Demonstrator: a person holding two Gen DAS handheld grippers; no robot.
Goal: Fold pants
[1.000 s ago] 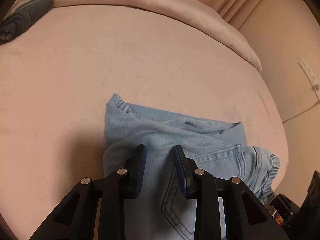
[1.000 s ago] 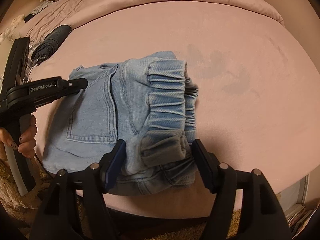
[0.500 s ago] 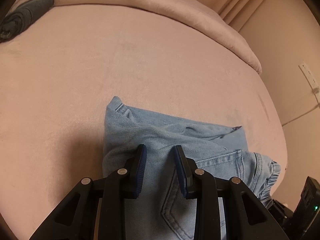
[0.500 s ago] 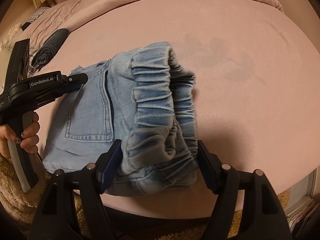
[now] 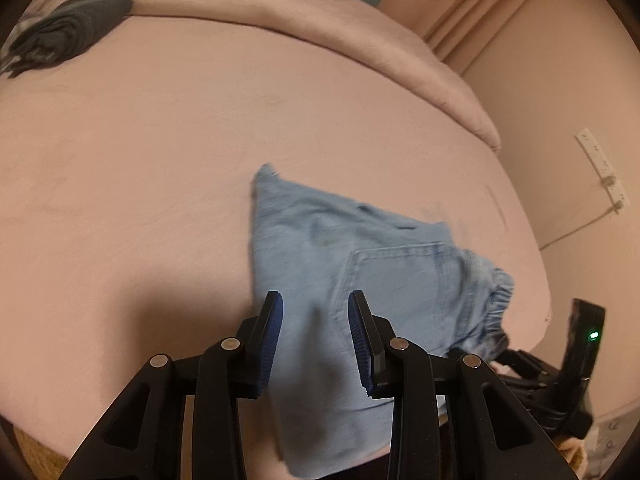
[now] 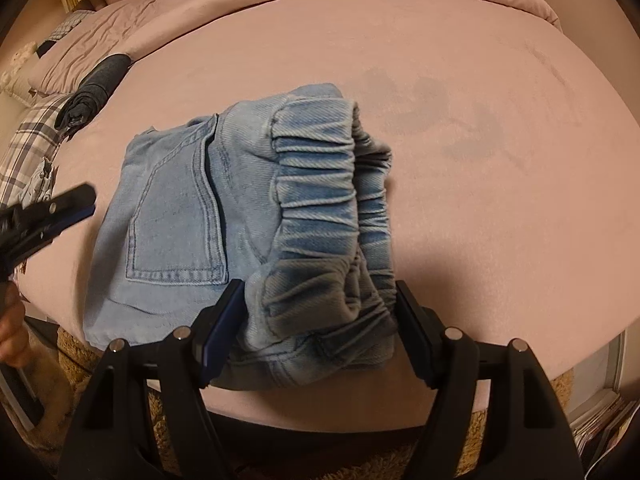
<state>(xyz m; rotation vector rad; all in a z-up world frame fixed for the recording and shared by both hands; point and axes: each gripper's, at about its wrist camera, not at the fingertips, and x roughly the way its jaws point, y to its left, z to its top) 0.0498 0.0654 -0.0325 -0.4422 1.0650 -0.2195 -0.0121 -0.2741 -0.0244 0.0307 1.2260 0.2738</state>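
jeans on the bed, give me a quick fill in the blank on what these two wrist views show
1. The folded jeans lie on a ___ bed sheet.
2. The elastic waistband sits between the ___ tongs.
3. The stitched back ___ faces up.
4. The rolled dark garment lies ___ from the jeans.

Missing words: pink; right; pocket; apart

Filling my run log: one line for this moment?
jeans folded on bed | right gripper opening around waistband | left gripper empty
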